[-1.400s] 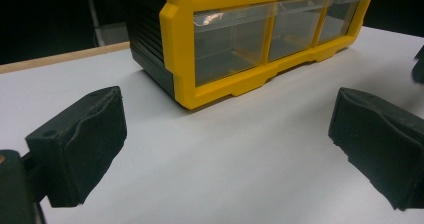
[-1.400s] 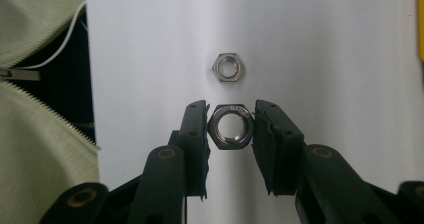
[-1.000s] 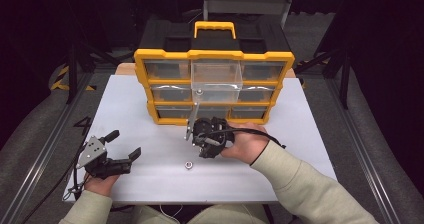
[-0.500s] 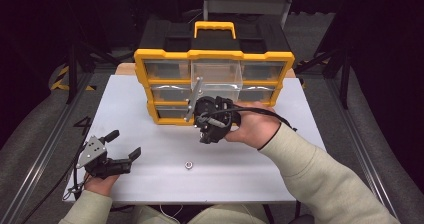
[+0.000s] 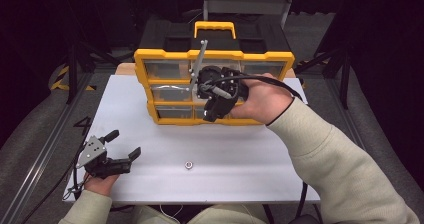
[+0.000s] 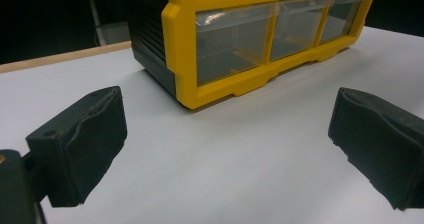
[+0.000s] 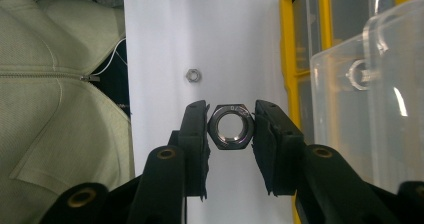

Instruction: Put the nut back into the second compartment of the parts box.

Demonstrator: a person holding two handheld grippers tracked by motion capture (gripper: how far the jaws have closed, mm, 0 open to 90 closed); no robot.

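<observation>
Right gripper view is showing the right gripper (image 7: pixel 231 126) pinching a hex nut (image 7: pixel 231 127) flat-to-flat between its black pads, the nut's bright bore facing the camera. Compared with a second ago, when that hand was working low near the table in front of the organizer, it is now riding higher against the yellow drawer organizer (image 5: pixel 165 64), level with the middle and upper rows; I judge the nut is being carried up toward the clear drawer (image 7: pixel 367 109) standing pulled out beside the jaws. A second, smaller nut (image 5: pixel 189 165) is lying on the matte white table (image 5: pixel 250 169), well apart from the cabinet. The left gripper (image 5: pixel 117 146) is resting near the table's left edge with its jaws spread wide and nothing between them. The drawers are glossy transparent plastic in a hard yellow frame, while the nut is smooth, six-sided metal.
</observation>
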